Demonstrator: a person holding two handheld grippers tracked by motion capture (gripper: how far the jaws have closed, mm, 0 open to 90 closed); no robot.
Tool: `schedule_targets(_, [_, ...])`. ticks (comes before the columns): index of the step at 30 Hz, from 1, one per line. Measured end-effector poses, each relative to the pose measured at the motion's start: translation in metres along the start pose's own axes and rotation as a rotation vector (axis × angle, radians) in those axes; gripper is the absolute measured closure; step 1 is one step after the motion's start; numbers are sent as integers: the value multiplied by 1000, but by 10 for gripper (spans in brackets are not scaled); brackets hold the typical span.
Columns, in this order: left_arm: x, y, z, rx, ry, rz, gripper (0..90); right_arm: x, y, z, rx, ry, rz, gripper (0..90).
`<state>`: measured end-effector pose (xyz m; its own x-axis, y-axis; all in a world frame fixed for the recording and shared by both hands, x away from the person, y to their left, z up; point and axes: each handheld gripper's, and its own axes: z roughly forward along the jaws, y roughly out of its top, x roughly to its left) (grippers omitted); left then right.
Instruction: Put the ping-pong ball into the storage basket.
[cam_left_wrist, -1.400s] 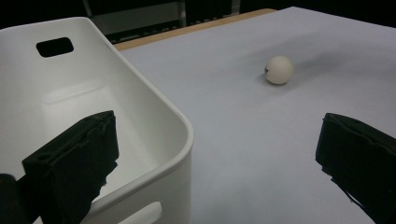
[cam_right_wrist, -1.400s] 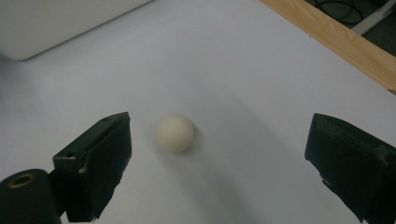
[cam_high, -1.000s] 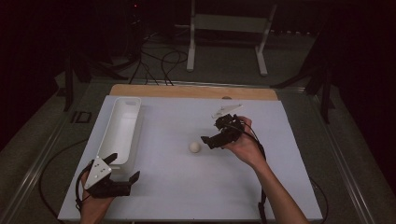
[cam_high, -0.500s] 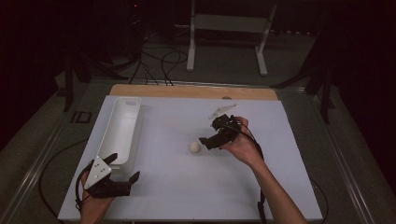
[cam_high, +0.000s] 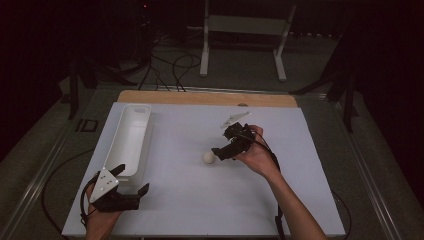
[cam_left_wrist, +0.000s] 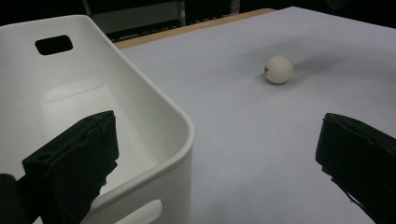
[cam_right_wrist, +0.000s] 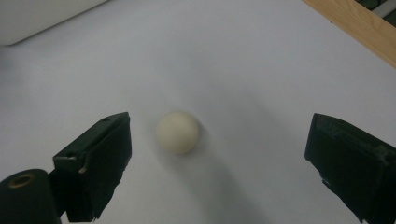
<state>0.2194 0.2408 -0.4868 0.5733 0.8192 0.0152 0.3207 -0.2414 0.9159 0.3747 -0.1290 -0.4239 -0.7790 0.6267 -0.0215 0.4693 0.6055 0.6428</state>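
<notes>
A small cream ball (cam_high: 208, 157) lies on the white table sheet near the middle. My right gripper (cam_high: 223, 150) is open just to the ball's right, jaws pointing at it. In the right gripper view the ball (cam_right_wrist: 177, 132) lies on the sheet between the spread jaws, nearer the left one, untouched. My left gripper (cam_high: 131, 187) rests open at the table's near left, by the near end of a long white bin (cam_high: 129, 140). In the left gripper view one jaw overlaps the bin (cam_left_wrist: 154, 116), and the ball (cam_left_wrist: 279, 69) sits farther off.
A wooden strip (cam_high: 205, 97) runs along the table's far edge. Beyond it, a white metal stand (cam_high: 242, 40) and cables (cam_high: 170, 62) lie on the dark floor. The table sheet (cam_high: 200, 200) spreads wide in front of both hands.
The right gripper has crept slightly toward the ball. The left gripper and the ball have stayed put.
</notes>
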Motion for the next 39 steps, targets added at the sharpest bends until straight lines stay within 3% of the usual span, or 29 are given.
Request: schedule_targets(39, [0,0,0,-1,-3,-1,0,3,7,26,56,7,-11,70])
